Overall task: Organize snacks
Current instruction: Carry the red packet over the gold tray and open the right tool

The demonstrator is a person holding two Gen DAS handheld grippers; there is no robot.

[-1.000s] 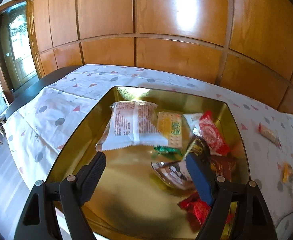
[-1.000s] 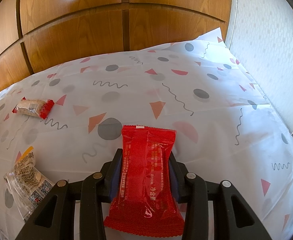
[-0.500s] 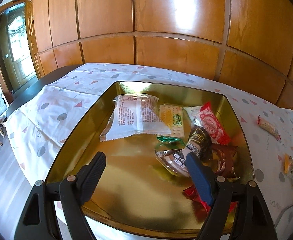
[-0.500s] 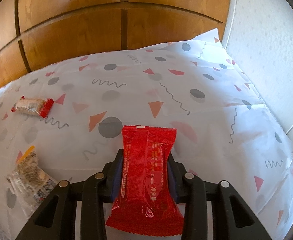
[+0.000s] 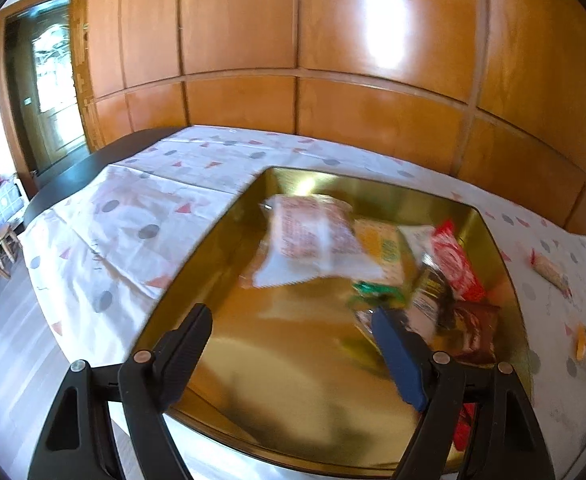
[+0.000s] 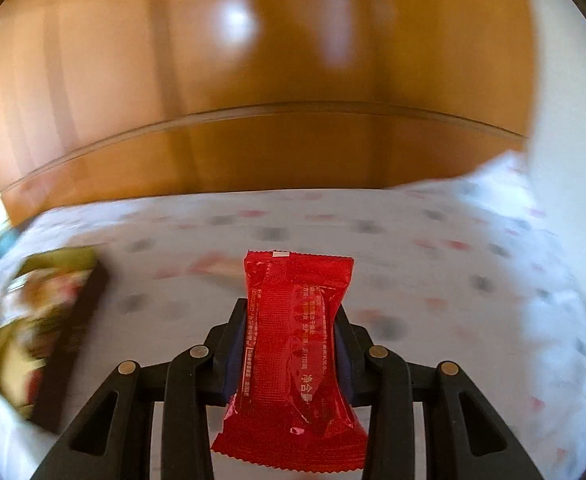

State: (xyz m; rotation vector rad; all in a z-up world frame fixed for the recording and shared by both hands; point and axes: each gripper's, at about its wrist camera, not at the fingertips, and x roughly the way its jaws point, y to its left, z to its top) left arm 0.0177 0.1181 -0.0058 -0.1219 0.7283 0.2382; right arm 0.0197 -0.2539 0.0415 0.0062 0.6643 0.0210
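Red pack lifted, heading for tray

Right gripper (image 6: 292,344) jaws pinched red snack pack (image 6: 293,356), now up off table (image 6: 433,240) vs a sec ago, gold tray (image 6: 59,320) coming into view; left gripper (image 5: 293,344) jaws spread, empty over tray.

The left gripper (image 5: 291,344) hangs tilted down over the gold tray (image 5: 277,392), jaws wide apart and empty. The right gripper (image 6: 291,330), seemingly right of that tray, pinches the red packet (image 6: 293,356).

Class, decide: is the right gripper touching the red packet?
Touching. The right wrist view shows the right gripper with both fingers pressed against the red packet's sides.
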